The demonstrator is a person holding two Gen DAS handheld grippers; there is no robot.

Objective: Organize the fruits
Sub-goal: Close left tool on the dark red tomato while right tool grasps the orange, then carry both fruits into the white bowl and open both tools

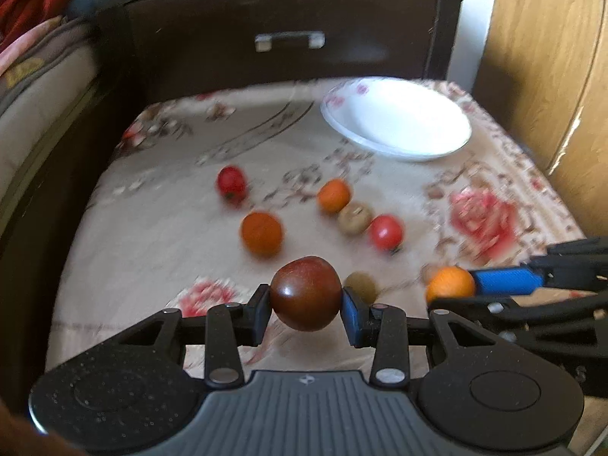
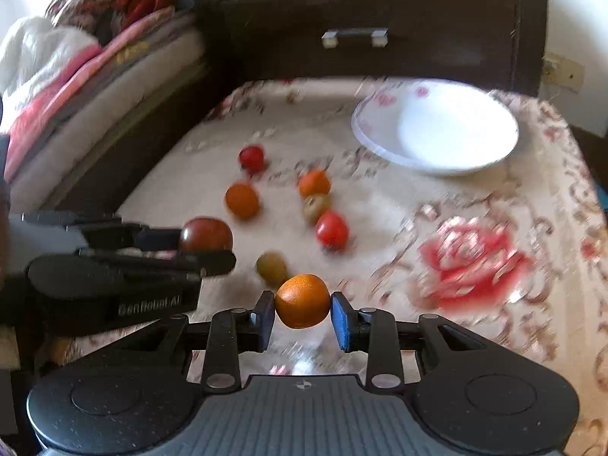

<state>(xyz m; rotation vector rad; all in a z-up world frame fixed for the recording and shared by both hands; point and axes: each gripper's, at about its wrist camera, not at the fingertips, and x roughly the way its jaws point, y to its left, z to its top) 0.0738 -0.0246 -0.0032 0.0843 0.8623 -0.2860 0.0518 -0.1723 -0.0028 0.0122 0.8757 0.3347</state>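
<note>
Fruits lie scattered on the floral-clothed bench (image 1: 152,250), near an empty white plate (image 1: 399,121). The left tool (image 1: 306,309) clamps a dark red fruit (image 1: 306,292) above the cloth; the right tool (image 2: 303,313) clamps an orange (image 2: 303,301). Only the right wrist view shows a white bundle (image 2: 34,53) on the bed; only the left shows the wooden cabinet (image 1: 551,76).
</note>
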